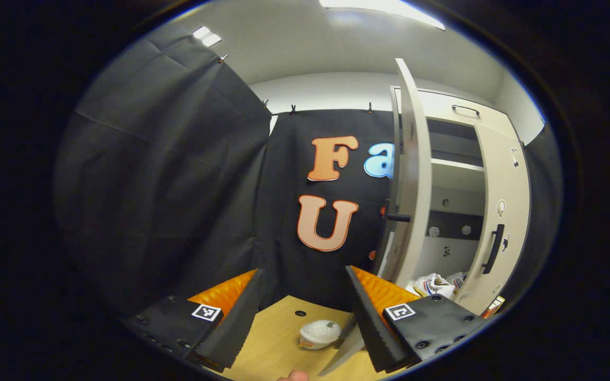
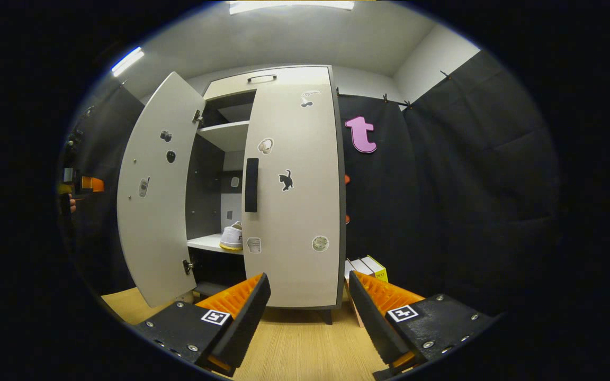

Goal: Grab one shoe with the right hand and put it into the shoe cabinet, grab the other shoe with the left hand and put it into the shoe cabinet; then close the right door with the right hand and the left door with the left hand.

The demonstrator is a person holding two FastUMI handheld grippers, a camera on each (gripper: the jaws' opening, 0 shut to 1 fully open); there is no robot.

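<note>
The pale shoe cabinet [image 2: 284, 76] stands ahead in the right gripper view. Its right door [image 2: 294, 196] lies flat across the right half, while the left door [image 2: 157, 196] is swung wide open. A white shoe [image 2: 232, 237] rests on the lower shelf. My right gripper [image 2: 309, 278] is open and holds nothing, a short way in front of the right door. In the left gripper view the left door [image 1: 413, 174] is seen edge-on, with white shoes [image 1: 434, 286] inside the cabinet behind it. My left gripper [image 1: 304, 272] is open, holds nothing, and is left of that door.
A small white round container [image 1: 318, 333] lies on the wooden floor [image 1: 273, 338] between my left gripper's fingers. Yellow and white boxes [image 2: 368, 267] stand beside the cabinet's right side. Black cloth walls close in the booth. At the far left of the right gripper view is the other gripper [image 2: 80, 184].
</note>
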